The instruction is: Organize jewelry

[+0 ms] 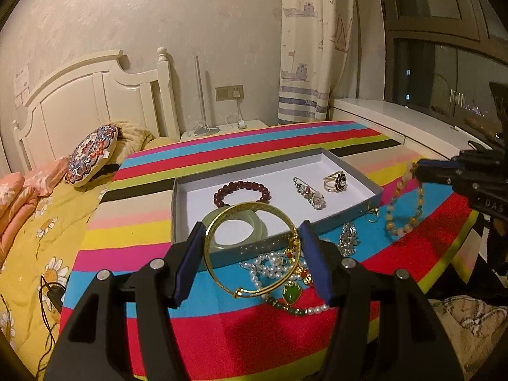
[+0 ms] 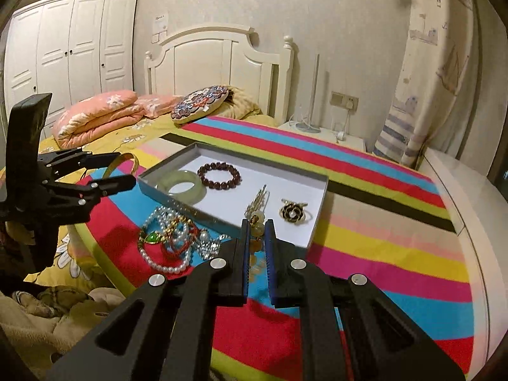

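Two grips: left fingers [image 1: 250,254] clamp stiff, slippery gold bangle [image 1: 250,250] across its rim; right fingers [image 2: 257,247] pinch limp beaded bracelet [image 2: 255,246].

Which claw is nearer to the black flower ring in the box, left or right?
Right. The right claw hovers at the box's near edge, just beside the black flower ring. The left claw is at the box's opposite end, near the jade bangle.

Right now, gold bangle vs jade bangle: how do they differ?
The gold bangle is a thin metal hoop; the jade bangle is a thick, pale green ring. The gold bangle is held between the left gripper's pads, above the tray's near wall; the jade bangle lies flat inside the tray. The gold one looks wider across. Both are rigid, round bangles.
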A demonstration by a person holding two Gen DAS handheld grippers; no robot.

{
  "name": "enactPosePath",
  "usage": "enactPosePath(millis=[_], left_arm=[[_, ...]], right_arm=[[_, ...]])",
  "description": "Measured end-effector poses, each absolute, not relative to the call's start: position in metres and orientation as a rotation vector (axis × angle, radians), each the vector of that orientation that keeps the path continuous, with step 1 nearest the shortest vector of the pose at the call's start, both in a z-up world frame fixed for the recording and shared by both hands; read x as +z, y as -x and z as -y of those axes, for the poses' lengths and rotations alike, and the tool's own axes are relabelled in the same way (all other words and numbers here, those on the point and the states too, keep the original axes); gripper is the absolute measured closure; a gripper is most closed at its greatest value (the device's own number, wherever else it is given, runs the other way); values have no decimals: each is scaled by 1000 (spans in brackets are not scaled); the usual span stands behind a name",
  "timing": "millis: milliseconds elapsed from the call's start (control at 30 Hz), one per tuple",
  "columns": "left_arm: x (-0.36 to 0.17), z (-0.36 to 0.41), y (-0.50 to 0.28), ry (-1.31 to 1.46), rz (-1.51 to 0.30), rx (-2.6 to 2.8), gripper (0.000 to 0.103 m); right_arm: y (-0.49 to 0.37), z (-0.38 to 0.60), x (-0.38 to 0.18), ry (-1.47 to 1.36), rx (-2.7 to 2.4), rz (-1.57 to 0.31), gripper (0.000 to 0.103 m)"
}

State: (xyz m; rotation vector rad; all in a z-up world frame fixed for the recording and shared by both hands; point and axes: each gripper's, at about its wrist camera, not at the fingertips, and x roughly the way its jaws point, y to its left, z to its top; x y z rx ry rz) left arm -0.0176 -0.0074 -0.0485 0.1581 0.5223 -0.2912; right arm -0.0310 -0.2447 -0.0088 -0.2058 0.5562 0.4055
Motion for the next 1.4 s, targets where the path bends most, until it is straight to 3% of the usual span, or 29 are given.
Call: enactPosePath(millis=[600,1033,1267,1333,1400], left_arm=[[-39,26,-44,-175,-567,-301,43],[-73,65,-110,-241,-694,-296,43],[-96,66,-127,-243,-771,-288,42],[-95,62,-127,-237,-765,-284,34],[-92,59,-124,-225,-751,-279,24]], right_arm=[[-43,203,11,292,394,-513,92],[-128,197,-10,177,365,-612,92],[-159,216,-48,149,302,-771,92],[-157,224,-49,131,296,-770,87],[-152,230,-47,119,295,-762,71]])
